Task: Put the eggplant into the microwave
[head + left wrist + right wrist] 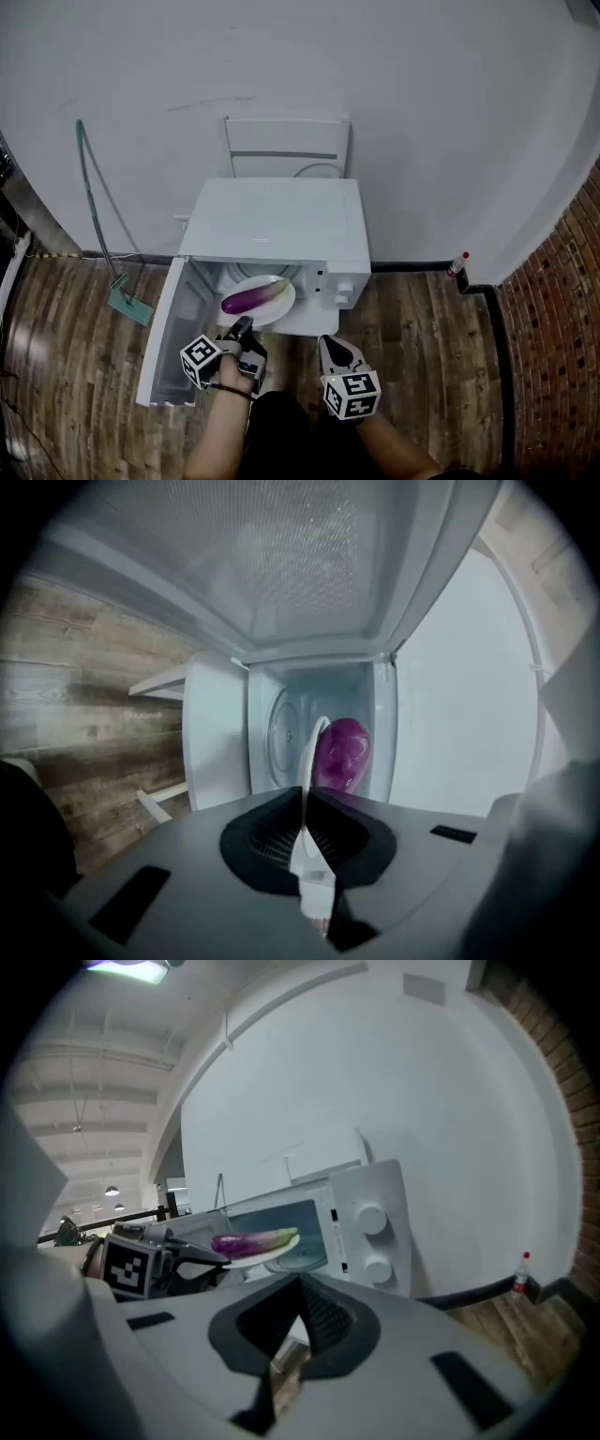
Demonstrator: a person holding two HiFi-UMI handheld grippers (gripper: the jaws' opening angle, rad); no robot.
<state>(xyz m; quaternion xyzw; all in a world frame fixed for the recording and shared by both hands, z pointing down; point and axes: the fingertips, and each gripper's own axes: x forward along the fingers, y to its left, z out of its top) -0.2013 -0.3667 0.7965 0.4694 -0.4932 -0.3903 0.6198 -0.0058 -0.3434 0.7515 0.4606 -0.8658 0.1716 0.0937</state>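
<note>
The microwave [281, 225] sits on the floor [422, 356] against the wall [375, 94], with its door [164, 337] swung wide to the left of its mouth. The eggplant [253, 298] lies across a white plate [277, 307] held just before that open mouth. Whether the plate's far edge is past the threshold cannot be told.

The left forearm reaches up from the near side toward the microwave. The left hand [230, 373] is wrapped round the handle, and the marker cube [200, 359] sits on its door side. The left tongs [239, 330] pinch the plate's near rim.

In the left gripper view the gripper is rolled onto its side, so the plate [309, 752] shows as a thin upright edge between the left tongs [304, 794], which are clamped on it. The eggplant [342, 752] shows beyond that edge, in front of the cavity.

The right forearm comes in beside the left one, on the side of the microwave's knobs [372, 1218]. The right tongs [330, 345] point at the microwave's front, below the control panel and apart from the plate.

In the right gripper view the right tongs [300, 1286] are pressed together with nothing between them. This view also shows the eggplant [246, 1240] on the plate [272, 1252] at the mouth.
</note>
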